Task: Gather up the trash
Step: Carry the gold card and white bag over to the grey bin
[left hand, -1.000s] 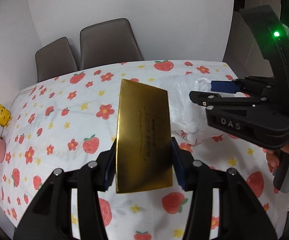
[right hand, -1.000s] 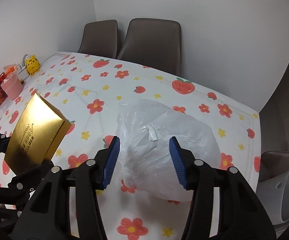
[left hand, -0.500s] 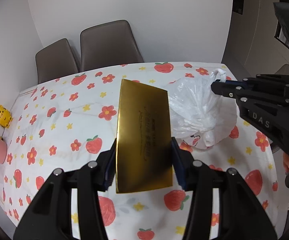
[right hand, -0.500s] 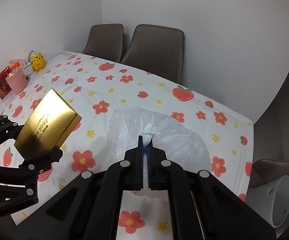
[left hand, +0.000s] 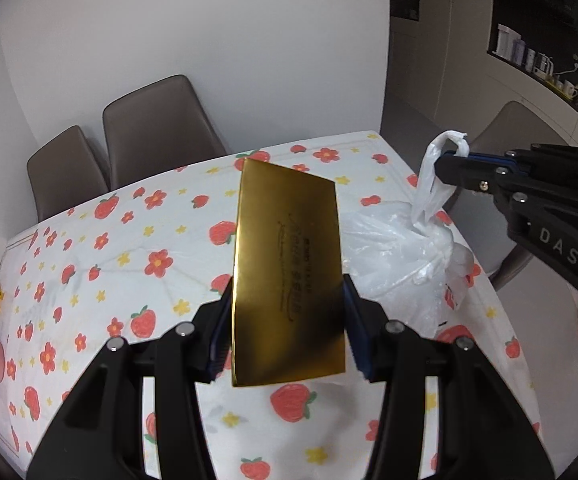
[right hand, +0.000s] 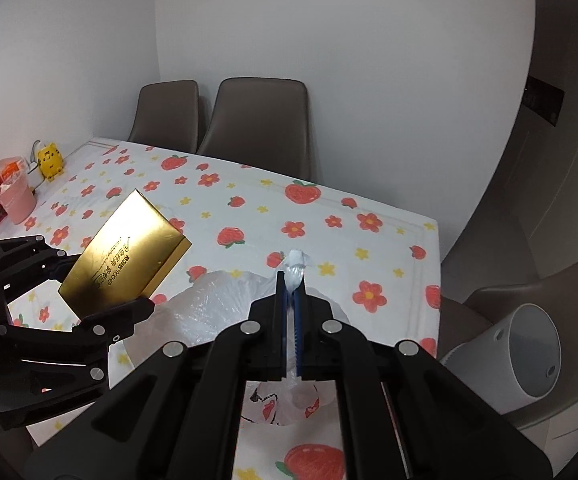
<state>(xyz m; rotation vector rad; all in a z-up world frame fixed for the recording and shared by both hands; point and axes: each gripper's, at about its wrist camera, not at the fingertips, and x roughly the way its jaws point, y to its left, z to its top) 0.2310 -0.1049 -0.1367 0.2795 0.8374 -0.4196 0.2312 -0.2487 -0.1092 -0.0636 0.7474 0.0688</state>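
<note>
My left gripper [left hand: 288, 322]: clamped on the long sides of the gold box [left hand: 289, 276], held above the table [left hand: 137, 240].
Box: long axis runs away from me, far end tipped upward.
My right gripper [right hand: 292, 280]: jaws pinched tight on the knotted handle [right hand: 297, 264] of the white bag [left hand: 401, 264].
Bag: hangs from its stretched handle, body just right of the box, over the table's right edge.

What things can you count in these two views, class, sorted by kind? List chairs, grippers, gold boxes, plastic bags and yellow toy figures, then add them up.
Chairs: 3
Grippers: 2, left gripper and right gripper
Gold box: 1
Plastic bag: 1
Yellow toy figure: 1
Total: 8
</note>
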